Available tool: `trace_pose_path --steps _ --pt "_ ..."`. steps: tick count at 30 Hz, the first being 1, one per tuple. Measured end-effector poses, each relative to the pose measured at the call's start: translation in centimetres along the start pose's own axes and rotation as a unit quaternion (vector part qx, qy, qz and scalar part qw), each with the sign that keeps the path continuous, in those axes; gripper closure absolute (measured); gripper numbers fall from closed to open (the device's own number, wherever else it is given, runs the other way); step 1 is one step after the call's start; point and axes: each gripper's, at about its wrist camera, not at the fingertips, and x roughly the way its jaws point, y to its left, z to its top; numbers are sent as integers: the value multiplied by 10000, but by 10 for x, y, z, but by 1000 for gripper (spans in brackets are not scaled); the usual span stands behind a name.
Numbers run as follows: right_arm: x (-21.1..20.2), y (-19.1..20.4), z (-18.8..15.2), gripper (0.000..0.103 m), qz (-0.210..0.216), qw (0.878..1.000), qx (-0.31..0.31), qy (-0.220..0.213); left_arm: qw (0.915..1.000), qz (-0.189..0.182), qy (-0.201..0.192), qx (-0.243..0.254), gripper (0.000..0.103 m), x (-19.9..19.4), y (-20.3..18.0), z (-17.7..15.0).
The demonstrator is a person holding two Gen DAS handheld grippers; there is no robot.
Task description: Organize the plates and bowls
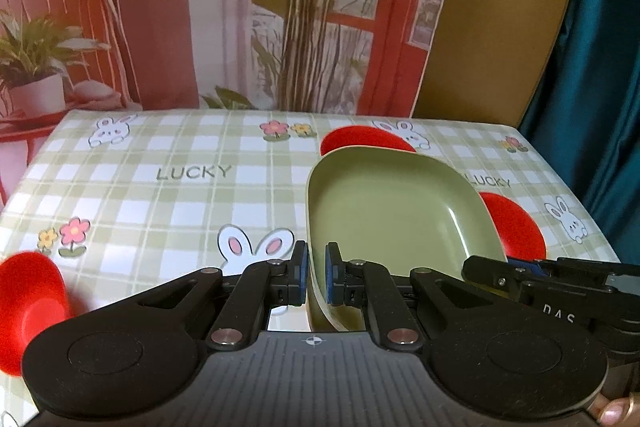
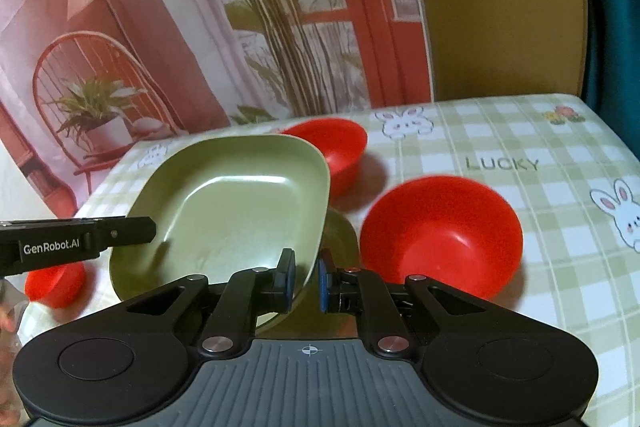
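Note:
A green square plate is held above the checked tablecloth. My left gripper is shut on its left rim. My right gripper is shut on its right rim, and the plate tilts up to the left in that view. The right gripper also shows at the right of the left wrist view. The left gripper's finger shows at the plate's left side in the right wrist view. Three red bowls stand on the table: one near right, one far behind the plate, one at the left.
The checked tablecloth with rabbits and "LUCKY" print covers the table. A printed backdrop stands at the far edge. A teal curtain hangs at the right. The left red bowl sits beside my left gripper.

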Motion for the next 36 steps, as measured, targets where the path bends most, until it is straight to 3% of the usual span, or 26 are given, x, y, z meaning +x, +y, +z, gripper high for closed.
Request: trace_pose_path --steps 36 --pt "21 -14 -8 92 -27 9999 23 135 9991 149 383 -49 93 25 -3 -10"
